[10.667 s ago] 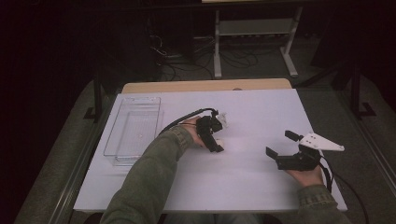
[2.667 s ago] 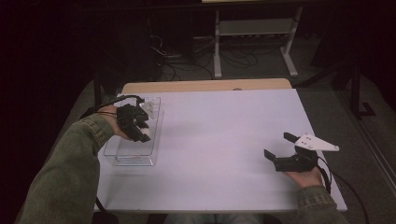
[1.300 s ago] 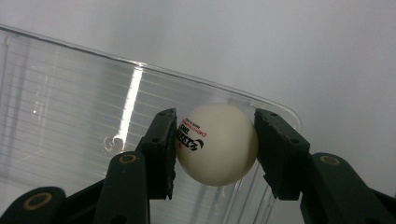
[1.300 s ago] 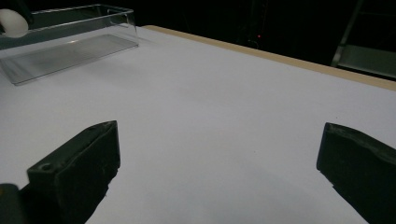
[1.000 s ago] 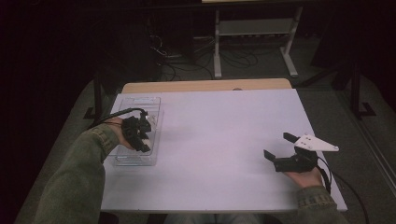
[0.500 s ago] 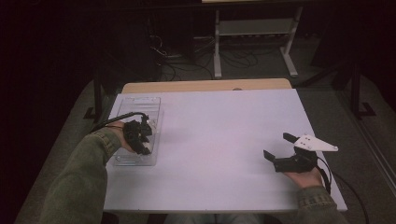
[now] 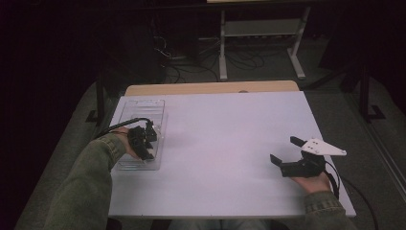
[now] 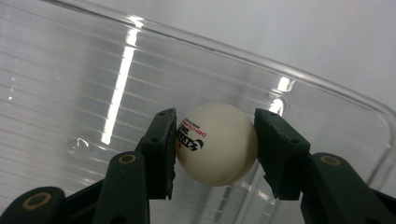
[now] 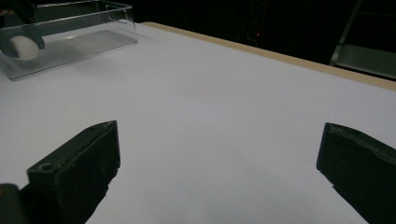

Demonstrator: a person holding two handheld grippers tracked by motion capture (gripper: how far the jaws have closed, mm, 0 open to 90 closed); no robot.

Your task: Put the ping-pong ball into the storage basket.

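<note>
White table under dim light: a white ping-pong ball is clamped between the left gripper's jaws, inside the clear plastic tray at the table's left edge. Near the right edge, the right gripper rests with jaws wide apart, empty.

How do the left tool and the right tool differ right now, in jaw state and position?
The left tool has its jaws closed against a white ping-pong ball; the right tool has its jaws wide apart with nothing between them. The left tool is over the clear plastic tray at the table's left edge; the right tool sits over bare white table near the right front. The right tool carries a grey three-cornered plate; the left shows none. Both have black jaws.
</note>
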